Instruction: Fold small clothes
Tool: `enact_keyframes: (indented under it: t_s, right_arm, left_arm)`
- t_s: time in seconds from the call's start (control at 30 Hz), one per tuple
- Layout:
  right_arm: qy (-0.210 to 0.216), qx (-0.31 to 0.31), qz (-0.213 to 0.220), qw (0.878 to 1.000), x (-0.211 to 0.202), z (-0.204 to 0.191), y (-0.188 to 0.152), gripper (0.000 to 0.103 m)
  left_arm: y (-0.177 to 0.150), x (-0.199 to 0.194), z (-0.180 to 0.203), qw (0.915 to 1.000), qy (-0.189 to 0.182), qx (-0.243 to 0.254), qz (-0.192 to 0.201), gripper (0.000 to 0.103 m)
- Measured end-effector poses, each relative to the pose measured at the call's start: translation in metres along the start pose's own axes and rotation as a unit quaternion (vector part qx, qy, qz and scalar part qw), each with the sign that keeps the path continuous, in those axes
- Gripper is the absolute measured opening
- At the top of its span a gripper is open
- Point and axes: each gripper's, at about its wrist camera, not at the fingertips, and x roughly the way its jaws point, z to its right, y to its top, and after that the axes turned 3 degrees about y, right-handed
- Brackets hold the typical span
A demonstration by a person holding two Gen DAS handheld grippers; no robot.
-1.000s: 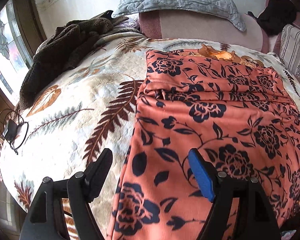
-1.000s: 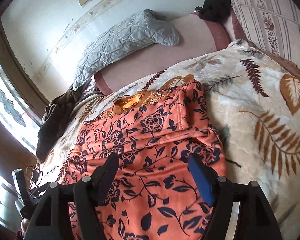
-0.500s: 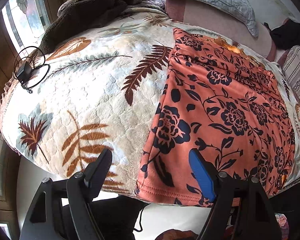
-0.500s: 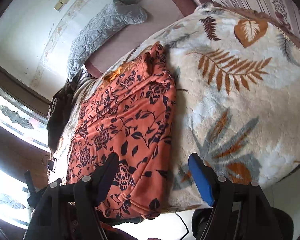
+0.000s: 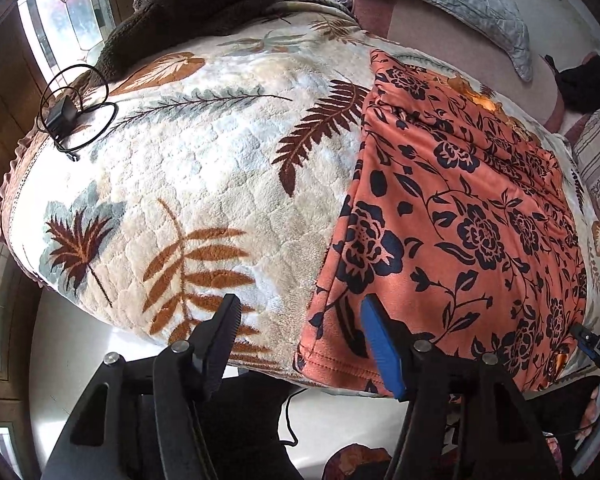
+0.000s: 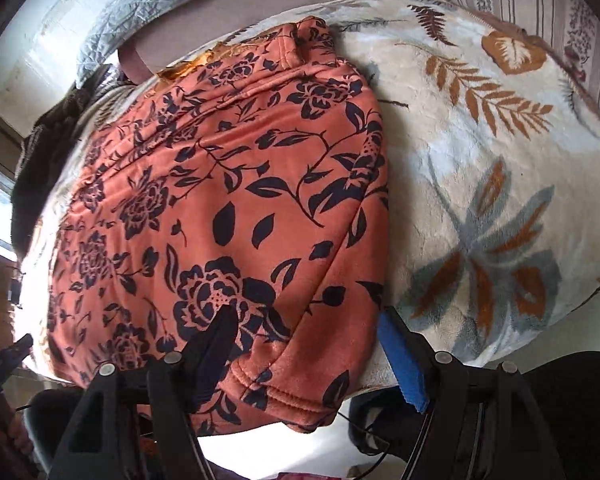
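An orange flowered garment [image 5: 460, 220] lies at the bed's [image 5: 204, 184] near edge; left tongs [image 5: 300, 320] closing over its corner, right tongs [image 6: 304, 336] wide astride its other corner.

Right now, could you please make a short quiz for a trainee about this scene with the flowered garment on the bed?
1. True or false: the orange floral garment lies on the leaf-patterned blanket.
2. Which corner of the garment's near hem does the right gripper straddle? A) left B) right
3. Fill in: near the blanket's far left edge lies a coiled black ____.

Key: 1 true; 2 B; 3 cable. The left gripper straddles the other corner, its fingers closing but not yet pressing cloth.
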Motion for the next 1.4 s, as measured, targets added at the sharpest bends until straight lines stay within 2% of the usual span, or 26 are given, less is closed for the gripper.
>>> enact_keyframes:
  t_s: [0.13,0.23,0.27,0.33,0.4,0.5,0.57,0.63,0.7,0.77,0.83,0.87,0.9,0.93,0.97,1.0,1.03,1.1,1.17,1.2,1.23,1.3,1.4]
  right_arm:
    - [-0.054,-0.050,-0.005,0.997,0.010,-0.011,-0.003,0.074]
    - [-0.070,-0.043,-0.017,0.997,0.009,0.008,-0.003,0.074]
    - [-0.072,-0.031,-0.019,0.997,0.005,0.019,-0.003,0.073]
    - [-0.089,-0.006,-0.014,0.996,-0.006,0.043,0.001,0.073]
    - [-0.090,0.031,-0.003,0.995,-0.021,0.070,0.006,0.073]
    - [-0.063,0.082,0.009,0.995,-0.038,0.099,0.009,0.073]
    - [-0.049,0.093,0.009,0.994,-0.041,0.106,0.011,0.074]
    - [-0.032,0.093,0.000,0.995,-0.036,0.107,0.013,0.074]
    - [-0.019,0.088,-0.022,0.996,-0.022,0.105,0.013,0.074]
    - [0.000,0.097,-0.044,0.994,-0.009,0.104,0.004,0.074]
    - [0.027,0.112,-0.060,0.992,0.004,0.109,-0.001,0.074]
    - [0.033,0.113,-0.067,0.991,0.011,0.110,-0.004,0.074]
    - [0.038,0.110,-0.071,0.991,0.014,0.109,-0.006,0.073]
    - [0.044,0.106,-0.069,0.991,0.014,0.107,-0.008,0.068]
    - [0.050,0.102,-0.069,0.991,0.015,0.106,-0.010,0.055]
    - [0.050,0.092,-0.073,0.992,0.015,0.103,-0.011,0.049]
    - [0.049,0.081,-0.074,0.993,0.015,0.100,-0.012,0.034]
    - [0.055,0.059,-0.076,0.994,0.010,0.094,-0.016,0.018]
    - [0.060,0.049,-0.071,0.995,0.004,0.089,-0.018,0.015]
    - [0.057,0.048,-0.071,0.995,0.004,0.087,-0.018,0.015]
    - [0.051,0.041,-0.074,0.995,0.004,0.085,-0.019,0.015]
    - [0.033,0.029,-0.086,0.995,0.007,0.079,-0.020,0.019]
    - [0.029,0.022,-0.112,0.993,0.017,0.064,-0.022,0.026]
  left_arm:
    - [0.000,0.004,-0.002,1.0000,0.007,0.005,-0.003,0.063]
    - [-0.001,0.010,0.000,0.9998,0.005,0.018,-0.009,0.062]
    - [-0.002,0.011,0.002,0.9996,0.004,0.026,-0.009,0.058]
    - [-0.004,0.015,0.006,0.9990,0.000,0.041,-0.015,0.028]
    - [-0.006,0.020,0.006,0.9986,-0.008,0.045,-0.024,0.023]
    - [-0.009,0.022,0.009,0.9984,-0.014,0.049,-0.027,0.023]
    - [-0.009,0.023,0.011,0.9982,-0.013,0.048,-0.032,0.025]
    - [-0.009,0.025,0.012,0.9979,-0.017,0.043,-0.046,0.051]
    - [-0.010,0.024,0.013,0.9979,-0.017,0.048,-0.041,0.058]
    - [-0.012,0.025,0.014,0.9972,-0.011,0.061,-0.042,0.058]
    - [-0.015,0.028,0.014,0.9965,-0.024,0.065,-0.046,0.055]
    - [-0.016,0.029,0.014,0.9960,-0.035,0.064,-0.050,0.049]
    - [-0.018,0.031,0.013,0.9954,-0.047,0.062,-0.056,0.031]
    - [-0.019,0.033,0.013,0.9946,-0.055,0.061,-0.063,0.017]
    - [-0.020,0.035,0.012,0.9944,-0.059,0.060,-0.065,0.016]
    - [-0.021,0.035,0.012,0.9944,-0.059,0.060,-0.063,0.014]
    - [-0.021,0.036,0.012,0.9944,-0.060,0.059,-0.063,0.013]
    - [-0.020,0.035,0.010,0.9941,-0.069,0.053,-0.065,0.013]
    - [-0.019,0.034,0.010,0.9938,-0.069,0.055,-0.068,0.013]
    - [-0.018,0.035,0.009,0.9937,-0.065,0.054,-0.073,0.025]
    - [-0.018,0.038,0.008,0.9936,-0.055,0.051,-0.085,0.051]
    - [-0.018,0.041,0.000,0.9946,-0.027,0.035,-0.094,0.072]
    - [-0.018,0.043,-0.002,0.9944,-0.035,0.034,-0.094,0.072]
